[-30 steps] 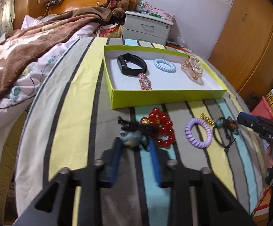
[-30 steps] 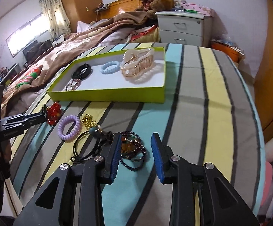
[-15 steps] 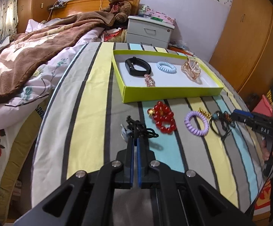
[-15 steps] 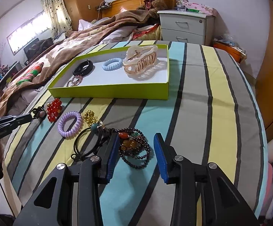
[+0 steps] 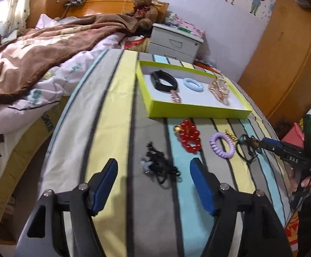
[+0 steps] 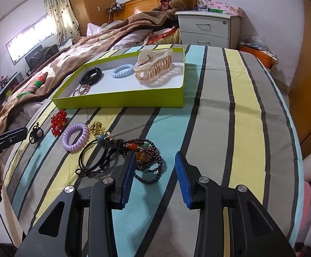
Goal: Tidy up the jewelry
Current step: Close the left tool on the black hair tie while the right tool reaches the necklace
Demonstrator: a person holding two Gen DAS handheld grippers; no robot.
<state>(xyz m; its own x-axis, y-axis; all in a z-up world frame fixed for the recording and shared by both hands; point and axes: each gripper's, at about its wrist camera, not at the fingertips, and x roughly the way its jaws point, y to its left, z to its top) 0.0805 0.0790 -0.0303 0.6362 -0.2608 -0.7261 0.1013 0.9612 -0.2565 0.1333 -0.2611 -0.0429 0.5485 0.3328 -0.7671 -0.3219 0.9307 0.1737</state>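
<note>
Two left fingers (image 5: 104, 182) opening, black hair tie (image 5: 158, 167) lying loose between

- Green tray (image 6: 121, 101): shallow, white floor, on the striped cloth; it holds a black band (image 6: 91, 76), a pale blue coil tie (image 6: 122, 71), a peach claw clip (image 6: 154, 67) and a small pink chain (image 6: 81, 90).
- Red bead bracelet (image 5: 188, 136): bunched, near the tray's front wall.
- Lilac coil tie (image 6: 75, 136): flat, beside gold beads (image 6: 96, 127).
- Black cord with small charm (image 5: 159, 166): tangled, lying apart.
- Dark bead strand (image 6: 148, 160): heaped, touching black elastic loops (image 6: 93, 158).
</note>
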